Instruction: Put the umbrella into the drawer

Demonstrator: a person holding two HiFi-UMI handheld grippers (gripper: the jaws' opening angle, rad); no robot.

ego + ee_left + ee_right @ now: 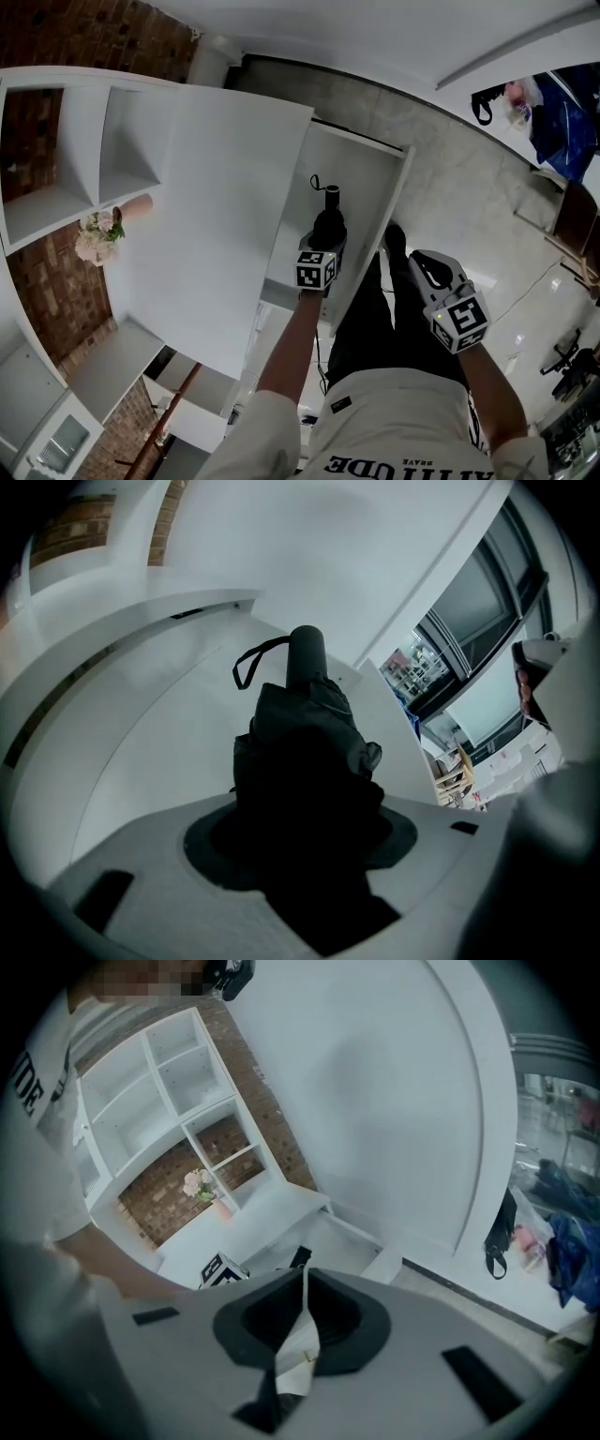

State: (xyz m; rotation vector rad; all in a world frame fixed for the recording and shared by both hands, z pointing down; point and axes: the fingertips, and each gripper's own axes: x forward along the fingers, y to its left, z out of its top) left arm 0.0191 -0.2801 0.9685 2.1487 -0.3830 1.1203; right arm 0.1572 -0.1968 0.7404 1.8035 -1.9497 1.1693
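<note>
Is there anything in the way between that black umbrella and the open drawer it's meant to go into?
Nothing visible does. The left hand-held gripper holds the umbrella right over the open drawer, and only the drawer's white inside shows beneath it.

1. The cabinet top (216, 216) fills the middle, with the shelves (56, 187) standing along its left side.
2. The flowers (97, 236) stand in the shelves, just beside the top's left edge.
3. The drawer (370, 178) juts out from under the top's right edge, over the floor (450, 178).
4. The umbrella (328, 225) runs lengthwise within the drawer's walls, handle toward the far end. Its near end is between the jaws of the left gripper (323, 246). Whether it touches the drawer's bottom I cannot tell.
5. The right gripper (422, 267) hangs right of the drawer, outside its wall, apart from the umbrella.
6. The bags (558, 117) sit far right by the wall, well apart from the drawer.
</note>
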